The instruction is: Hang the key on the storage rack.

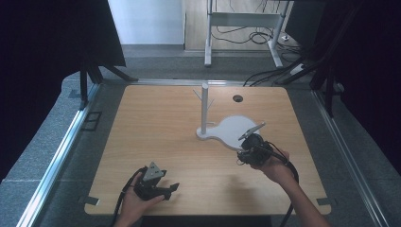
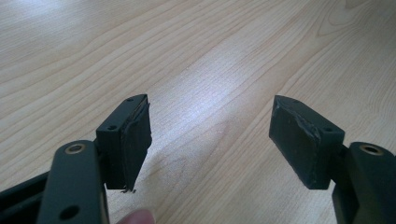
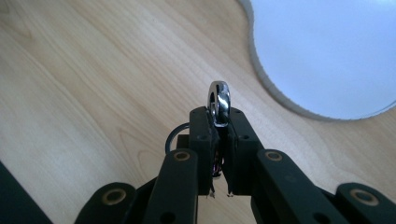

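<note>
Right gripper view: the right gripper [image 3: 218, 140] is closed on a shiny metal ring [image 3: 219, 103], just beside the white stand base [image 3: 327, 56]. Next, probably hang it on a branch. The left gripper [image 2: 210, 140] rests open.

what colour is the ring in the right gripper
Shiny silver ring, clearest in the right gripper view.

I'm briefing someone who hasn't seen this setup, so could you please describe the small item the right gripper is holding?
On the wooden table, find the white stand with its upright branched post. Just beside its rounded base, the right gripper is shut on a ring: small, shiny, silver, pinched edge-on, the one metallic gleam here.
</note>
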